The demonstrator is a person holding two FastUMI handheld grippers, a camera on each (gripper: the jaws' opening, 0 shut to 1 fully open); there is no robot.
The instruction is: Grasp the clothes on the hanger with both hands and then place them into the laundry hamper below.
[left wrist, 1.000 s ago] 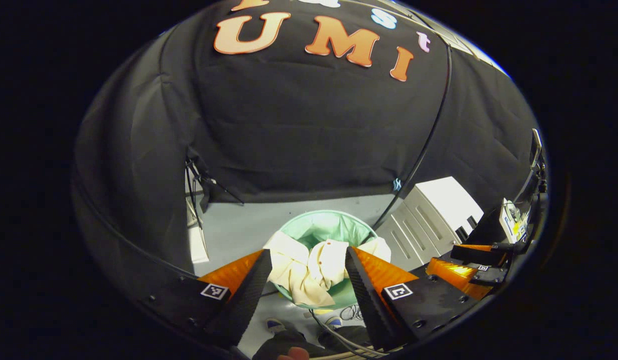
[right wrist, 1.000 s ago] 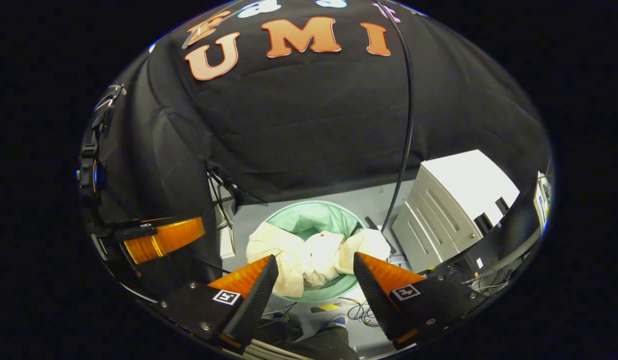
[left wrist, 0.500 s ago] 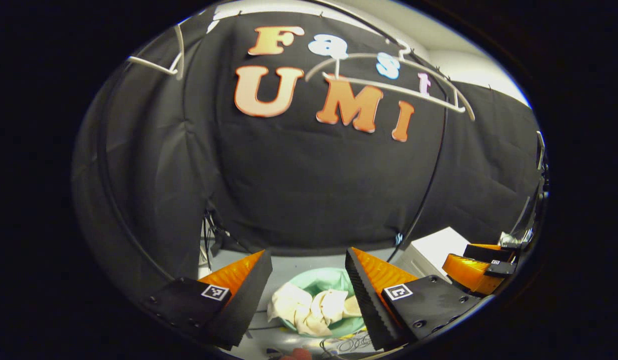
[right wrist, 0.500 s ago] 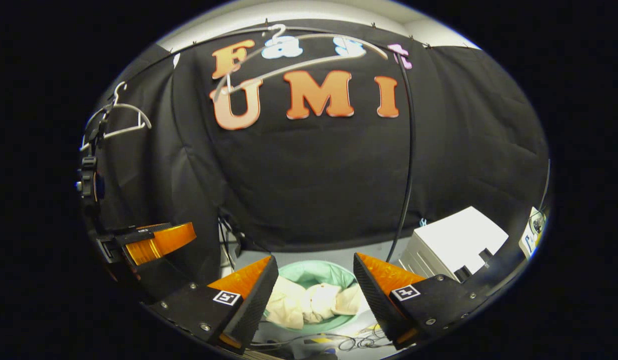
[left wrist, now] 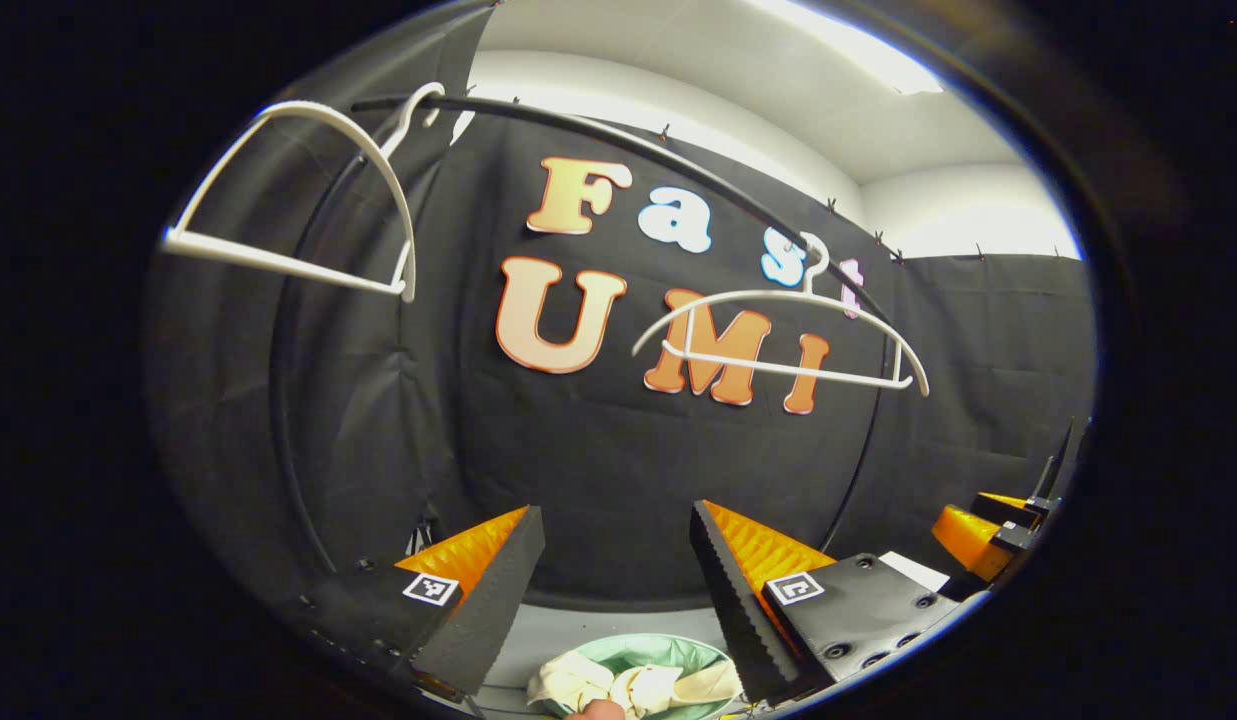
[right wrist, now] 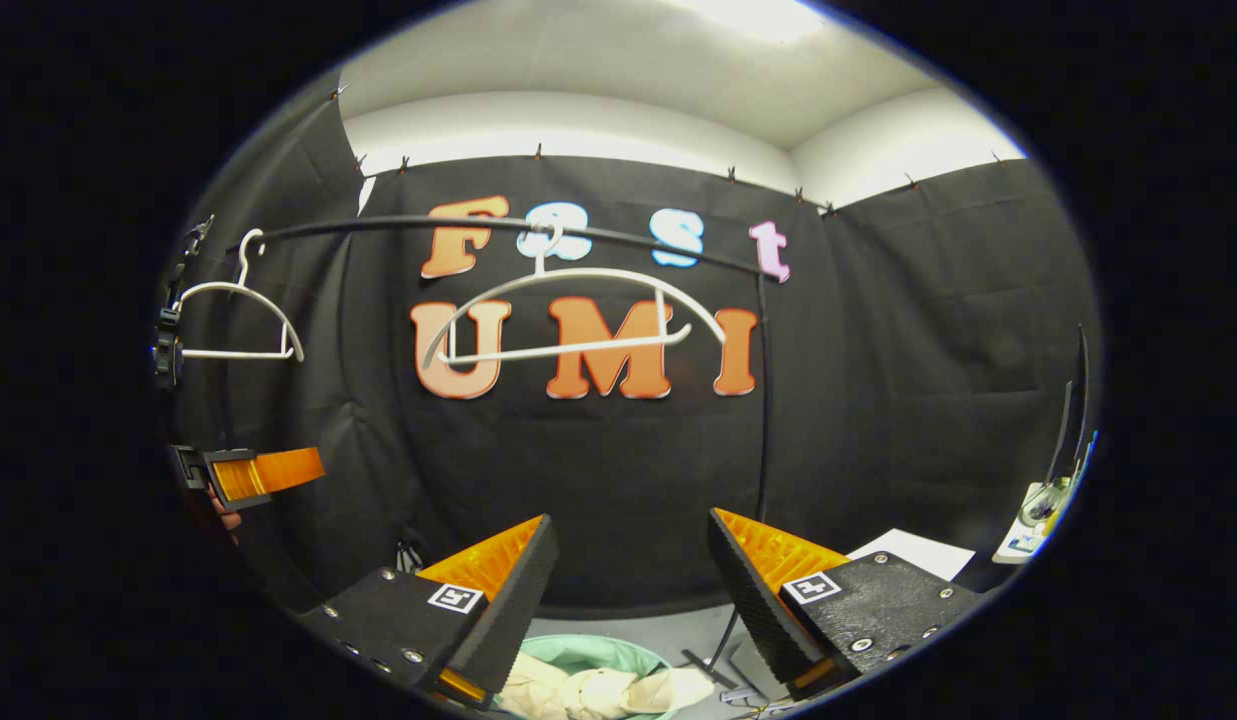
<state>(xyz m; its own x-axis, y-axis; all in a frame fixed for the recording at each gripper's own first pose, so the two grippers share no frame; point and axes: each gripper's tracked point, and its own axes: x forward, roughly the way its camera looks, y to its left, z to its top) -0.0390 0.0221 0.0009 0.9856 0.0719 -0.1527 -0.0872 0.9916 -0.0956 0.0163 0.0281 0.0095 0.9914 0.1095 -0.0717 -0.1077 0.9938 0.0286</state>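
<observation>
Your left gripper (left wrist: 615, 575): fingers apart, clamping nothing.
Your right gripper (right wrist: 630, 585): likewise apart.
Clothes (right wrist: 603, 690): cream, in green hamper (right wrist: 588, 652), 6 o'clock.
Hangers (left wrist: 778, 335): white, bare.
Writing: unreadable finger markers.

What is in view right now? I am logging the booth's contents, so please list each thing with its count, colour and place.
White plastic hangers: two, white, both bare, hooked on the rail; the second one hangs farther along to the left in the right gripper view.
Thin black rail: one, black, curving across the top of the wall.
Cream clothes: one crumpled heap, cream, lying in the hamper.
Round mint-green laundry hamper: one, mint green, on the floor below the hangers.
White cabinet: one, white, low at the right.
Black cable: one, black, trailing to the floor.
Left gripper: one, fingers apart, holding nothing.
Right gripper: one, fingers apart, holding nothing.
</observation>
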